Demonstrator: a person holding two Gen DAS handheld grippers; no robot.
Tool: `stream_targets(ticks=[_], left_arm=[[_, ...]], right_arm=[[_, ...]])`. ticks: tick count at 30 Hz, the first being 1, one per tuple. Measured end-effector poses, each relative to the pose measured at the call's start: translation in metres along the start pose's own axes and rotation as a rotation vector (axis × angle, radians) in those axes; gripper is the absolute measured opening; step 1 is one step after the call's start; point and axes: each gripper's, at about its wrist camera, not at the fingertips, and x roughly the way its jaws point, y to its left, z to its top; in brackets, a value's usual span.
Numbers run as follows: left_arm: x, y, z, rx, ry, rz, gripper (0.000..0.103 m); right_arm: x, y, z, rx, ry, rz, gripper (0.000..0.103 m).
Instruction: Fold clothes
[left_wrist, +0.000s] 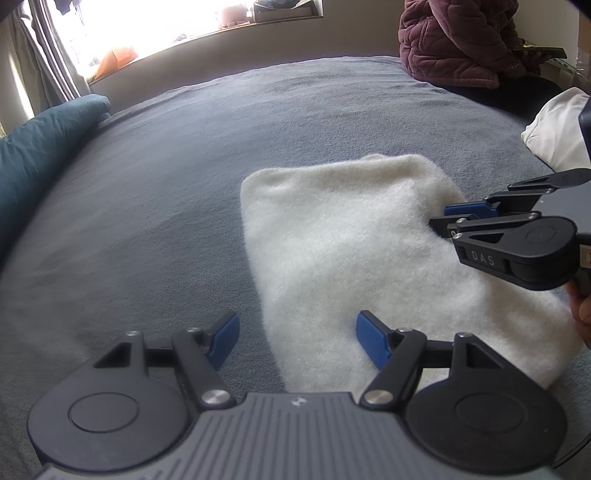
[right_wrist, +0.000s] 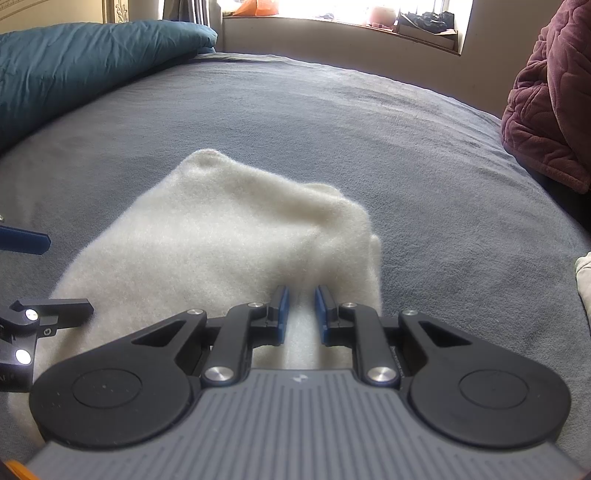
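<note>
A fluffy cream-white fleece garment (left_wrist: 354, 258) lies on the grey-blue blanket of the bed (left_wrist: 166, 184) as a compact, rounded oblong with doubled edges, so it already looks folded at least once. The left tool (left_wrist: 297, 341) hovers over its near corner with blue pads spread wide, gripping nothing. The right tool (right_wrist: 301, 312) sits low on the garment's near side, its pads narrowed with fleece between them; whether it pinches the cloth, I cannot tell. This fits either a finished fold or one more fold pending.
</note>
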Motion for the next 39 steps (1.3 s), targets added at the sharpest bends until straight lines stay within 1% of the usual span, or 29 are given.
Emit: stream_targets(ticks=[7,11,14,15,17,19,21,23,24,25,26,27,28,29,30,31,32,33,34,35,37,39], left_arm=[[0.003,0.038,0.002,-0.069,-0.072,-0.093,0.071],[0.007,0.043,0.019,0.167,-0.150,-0.018,0.069],[0.012,0.051,0.043,0.161,-0.149,-0.074,0.067],[0.015,0.050,0.050,0.161,-0.152,-0.095,0.064],[0.020,0.042,0.058,0.171,-0.171,-0.133,0.062],[0.026,0.035,0.057,0.162,-0.174,-0.175,0.060],[0.034,0.028,0.054,0.145,-0.165,-0.219,0.053],[0.044,0.023,0.046,0.132,-0.134,-0.234,0.049],[0.050,0.023,0.041,0.128,-0.118,-0.233,0.048],[0.054,0.024,0.038,0.123,-0.120,-0.234,0.049],[0.058,0.026,0.035,0.118,-0.122,-0.235,0.050],[0.060,0.027,0.035,0.112,-0.122,-0.234,0.051],[0.063,0.029,0.037,0.097,-0.113,-0.233,0.051],[0.065,0.031,0.039,0.081,-0.104,-0.232,0.052],[0.067,0.033,0.041,0.069,-0.098,-0.231,0.053],[0.068,0.033,0.041,0.068,-0.095,-0.228,0.053],[0.068,0.033,0.041,0.073,-0.097,-0.225,0.054],[0.068,0.033,0.040,0.080,-0.099,-0.222,0.055],[0.068,0.033,0.040,0.086,-0.102,-0.218,0.055],[0.067,0.033,0.040,0.092,-0.103,-0.216,0.055],[0.068,0.032,0.040,0.104,-0.100,-0.215,0.055],[0.068,0.032,0.041,0.113,-0.093,-0.215,0.056]], right_arm=[[-0.002,-0.003,-0.004,-0.004,-0.018,0.014,0.015],[-0.003,-0.011,-0.004,-0.007,-0.026,0.052,0.015],[-0.002,-0.017,-0.004,-0.006,-0.046,0.091,0.016],[-0.003,-0.020,-0.004,-0.014,-0.059,0.107,0.016],[-0.004,-0.026,-0.005,-0.027,-0.089,0.145,0.016],[-0.011,-0.034,-0.003,-0.027,-0.132,0.179,0.016],[-0.023,-0.045,0.000,-0.004,-0.191,0.215,0.016],[-0.033,-0.054,0.003,0.018,-0.246,0.273,0.016],[-0.033,-0.055,0.006,0.004,-0.250,0.298,0.016],[-0.028,-0.052,0.008,-0.028,-0.238,0.310,0.016],[-0.019,-0.050,0.009,-0.060,-0.218,0.307,0.016],[-0.006,-0.048,0.010,-0.082,-0.186,0.290,0.016],[0.010,-0.048,0.011,-0.096,-0.152,0.254,0.014],[0.023,-0.054,0.013,-0.087,-0.147,0.243,0.012],[0.030,-0.066,0.015,-0.028,-0.173,0.264,0.010],[0.033,-0.080,0.018,0.059,-0.190,0.247,0.010],[0.035,-0.094,0.021,0.149,-0.204,0.221,0.016],[0.033,-0.105,0.021,0.204,-0.222,0.190,0.017],[0.029,-0.116,0.020,0.239,-0.239,0.195,0.017],[0.023,-0.125,0.017,0.274,-0.250,0.229,0.017],[0.012,-0.137,0.010,0.312,-0.245,0.339,0.017],[-0.003,-0.139,0.000,0.301,-0.247,0.458,0.018]])
